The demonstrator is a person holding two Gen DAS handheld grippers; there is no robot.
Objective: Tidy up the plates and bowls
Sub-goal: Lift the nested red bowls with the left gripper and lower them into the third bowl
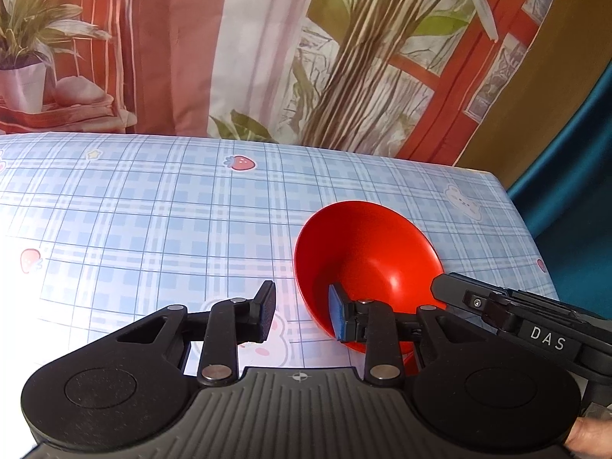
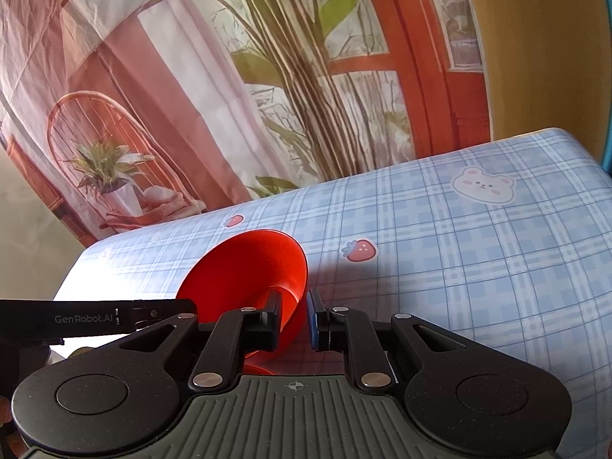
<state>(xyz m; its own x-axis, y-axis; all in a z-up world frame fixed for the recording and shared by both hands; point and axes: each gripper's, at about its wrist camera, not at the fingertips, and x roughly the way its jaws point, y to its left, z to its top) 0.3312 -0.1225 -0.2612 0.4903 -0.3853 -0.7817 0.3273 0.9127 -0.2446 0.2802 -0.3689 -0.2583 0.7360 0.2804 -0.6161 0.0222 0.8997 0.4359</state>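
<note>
Checked tablecloth, red bowl tilted leftward

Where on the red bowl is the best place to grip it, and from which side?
Grip the thin rim of the red bowl, one pad inside and one outside. The wall flares wide and smooth, so only the rim fits between the jaws. The right gripper pinches it this way, coming from the near side.

Two wrist cameras looking down close over the table

Each is facing forward along its fingers toward the printed backdrop; both are sharing the red bowl and plaid tablecloth.
</note>
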